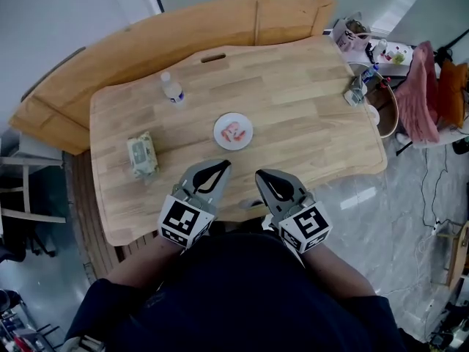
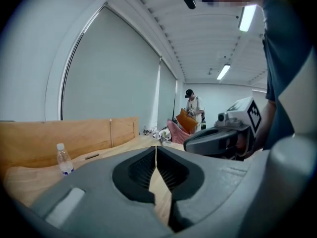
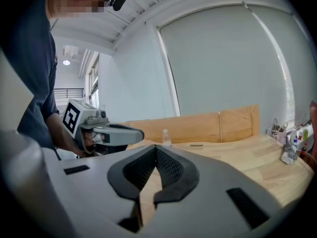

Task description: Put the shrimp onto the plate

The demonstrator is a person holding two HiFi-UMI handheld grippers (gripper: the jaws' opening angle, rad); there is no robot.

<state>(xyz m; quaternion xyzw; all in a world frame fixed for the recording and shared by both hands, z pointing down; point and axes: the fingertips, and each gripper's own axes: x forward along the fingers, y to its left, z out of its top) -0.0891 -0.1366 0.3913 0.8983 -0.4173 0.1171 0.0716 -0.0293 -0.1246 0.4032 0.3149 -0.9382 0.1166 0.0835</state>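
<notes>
Head view, left to right. Shows a soft packet (image 1: 142, 155) lying flat toward the left end of the table (image 1: 308, 108), with a small water bottle (image 1: 171, 89) upright further back. Both well apart from the middle, so probably just parked out of the working path.

Then the left gripper (image 1: 222, 165), held low over the near edge and close to the body. Jaws pressed together on nothing; same reading in the left gripper view, with only bare wood below the touching tips.

Just beyond and between the two tools, a small white plate (image 1: 218, 133) near the table's centre, within easy reach of either side. Pink shrimp (image 1: 234, 130) already lying on it, not on the wood. Judged from that, nothing left to carry, which would explain the empty tools resting short of the plate.

Then the right gripper (image 1: 260, 173), a mirror of the other: over the near edge, jaws shut tip to tip, nothing pinched, as in the right gripper view.

Last, clutter (image 1: 359, 86) at the far right corner, too small to sort out, well apart from the plate.
</notes>
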